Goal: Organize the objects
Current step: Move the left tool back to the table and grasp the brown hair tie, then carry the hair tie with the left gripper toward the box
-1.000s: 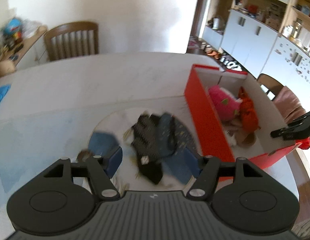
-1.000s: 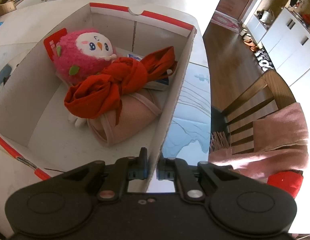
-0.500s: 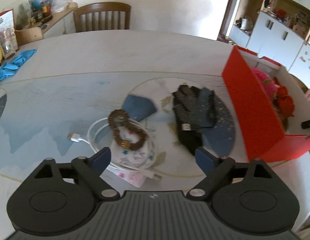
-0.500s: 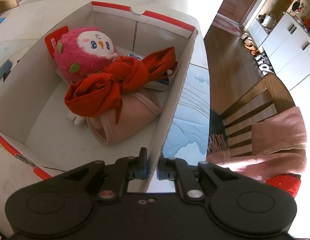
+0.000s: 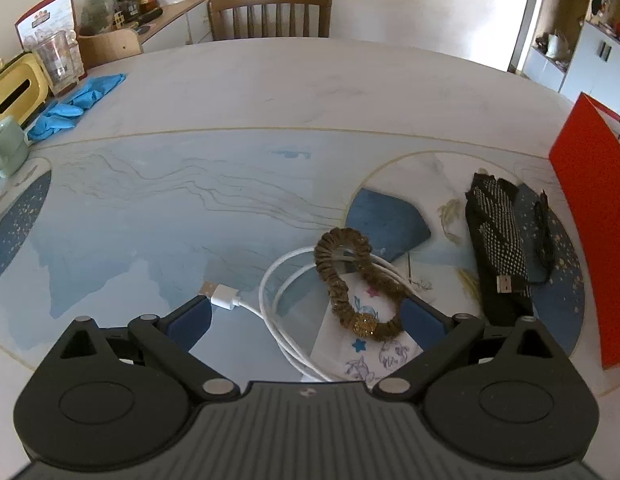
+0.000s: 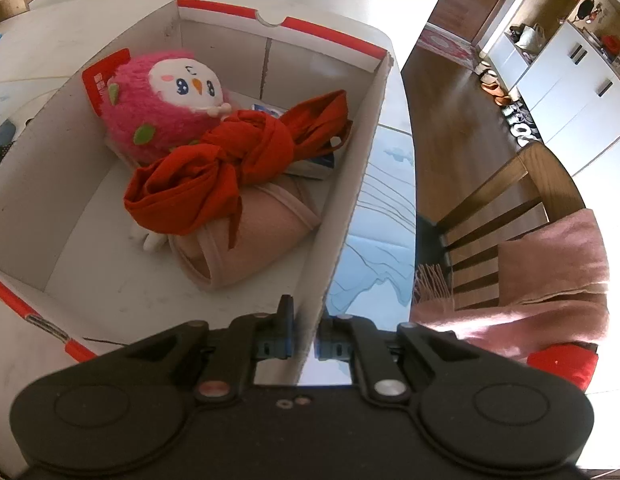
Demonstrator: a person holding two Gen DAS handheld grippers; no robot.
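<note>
Right gripper (image 6: 305,344) pinches near wall of box (image 6: 342,216), jaws pressed on cardboard, one inside, one outside; likely steadying box for loading. Beyond inner jaw: pink plush toy (image 6: 161,108), red cloth (image 6: 229,160), folded pink cloth (image 6: 245,240).

Left gripper (image 5: 305,320) angled down over table (image 5: 269,92), jaws opening, nearly full spread, nothing pinched. Between jaws: white cable (image 5: 277,304), brown scrunchie (image 5: 350,280), printed pouch (image 5: 362,352) beneath. Black glove (image 5: 498,240) outside right jaw. Judged lining up next pick.
</note>
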